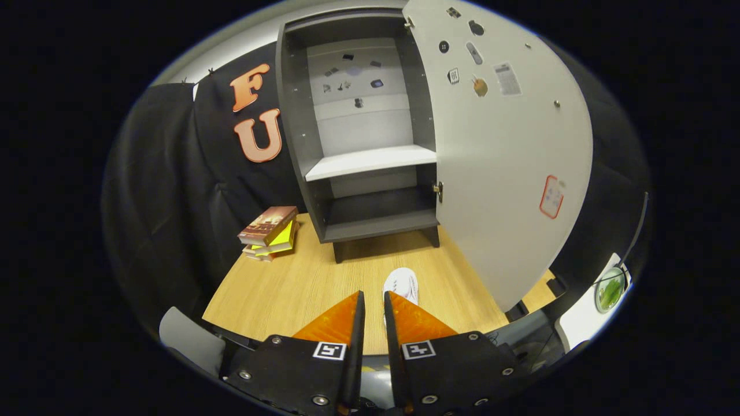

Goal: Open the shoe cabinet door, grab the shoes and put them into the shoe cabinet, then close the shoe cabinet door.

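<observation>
Tongs (373,300): low in gripper view, fingers nearly together, narrow slit between tips, clamped on nothing; hovering above near edge of table.
Shoe (402,284): white, on table just ahead of the fingertips, a bit toward the right finger; toe end visible, rest hidden behind that finger; not touching as far as can be told.
Cabinet (295,115): dark grey, upright at far side of table, on short legs, straight beyond shoe; interior open to view.
Door (509,173): pale grey, hinged on cabinet's right side, swung wide open toward viewer; inner face w/ several small stickers and marks, one red-outlined sticker lower down; two brass hinges at hinge edge.
Shelf (370,160): white board across cabinet's middle, nothing on it; upper compartment above w/ small dark items or stickers on back panel, too small to tell which.
Lower compartment (381,216): dark floor, bare, below shelf.
Books (269,231): small stack, left of cabinet's foot, on table; brownish cover on top, yellow one under it, slightly askew.
Table (300,289): light wood grain; shoe, books, cabinet all resting on it.
Wall (173,173): black cloth behind and left of cabinet.
Lamp-like round thing (610,289): far right, beyond door, greenish inside; unclear what.
</observation>
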A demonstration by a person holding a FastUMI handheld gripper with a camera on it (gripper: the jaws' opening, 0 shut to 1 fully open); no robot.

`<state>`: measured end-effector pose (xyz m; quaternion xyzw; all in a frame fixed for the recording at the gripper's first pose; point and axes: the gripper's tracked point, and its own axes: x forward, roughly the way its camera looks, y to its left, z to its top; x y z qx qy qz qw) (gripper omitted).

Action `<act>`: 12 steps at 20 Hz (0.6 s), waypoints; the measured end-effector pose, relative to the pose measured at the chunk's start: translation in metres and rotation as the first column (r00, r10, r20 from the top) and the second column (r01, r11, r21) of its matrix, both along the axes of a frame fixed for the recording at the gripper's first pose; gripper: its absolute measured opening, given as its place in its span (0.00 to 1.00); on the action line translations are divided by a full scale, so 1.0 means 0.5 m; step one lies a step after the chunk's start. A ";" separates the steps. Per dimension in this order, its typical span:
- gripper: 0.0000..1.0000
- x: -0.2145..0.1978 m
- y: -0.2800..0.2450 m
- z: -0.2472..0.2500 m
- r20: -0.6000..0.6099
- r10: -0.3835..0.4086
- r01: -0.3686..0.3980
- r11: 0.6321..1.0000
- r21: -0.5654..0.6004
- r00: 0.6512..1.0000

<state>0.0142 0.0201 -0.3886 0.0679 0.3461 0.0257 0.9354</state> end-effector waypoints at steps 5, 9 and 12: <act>0.28 0.018 0.046 -0.123 -0.132 -0.019 0.026 0.998 0.048 0.991; 0.30 0.043 0.045 -0.231 -0.212 -0.032 0.040 0.999 0.030 0.977; 0.32 0.064 0.033 -0.308 -0.279 -0.059 0.073 0.997 0.040 0.958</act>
